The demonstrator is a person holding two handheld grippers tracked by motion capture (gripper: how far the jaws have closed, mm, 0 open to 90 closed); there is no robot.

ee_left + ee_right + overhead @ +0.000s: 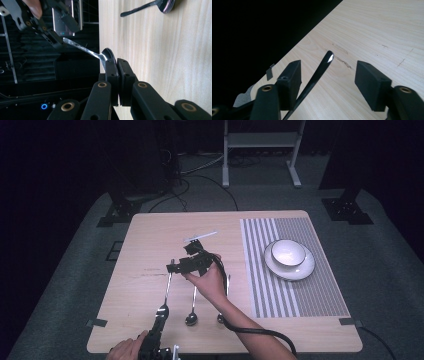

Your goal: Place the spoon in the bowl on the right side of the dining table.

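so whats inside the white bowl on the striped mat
The white bowl sits on a white plate on the striped mat. Its visible inside looks bare white, with nothing showing. The near inner wall is hidden behind its rim, so anything small there cannot be seen.

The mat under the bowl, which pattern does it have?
The mat has grey and white stripes, wider on its left part, finer on its right. The high view shows it best.

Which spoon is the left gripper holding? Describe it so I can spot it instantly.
On the bare wood left of the striped mat lie three spoons in a row. It is the leftmost spoon, the one with its bowl clamped by the left gripper and its handle tip between the right gripper's open jaws.
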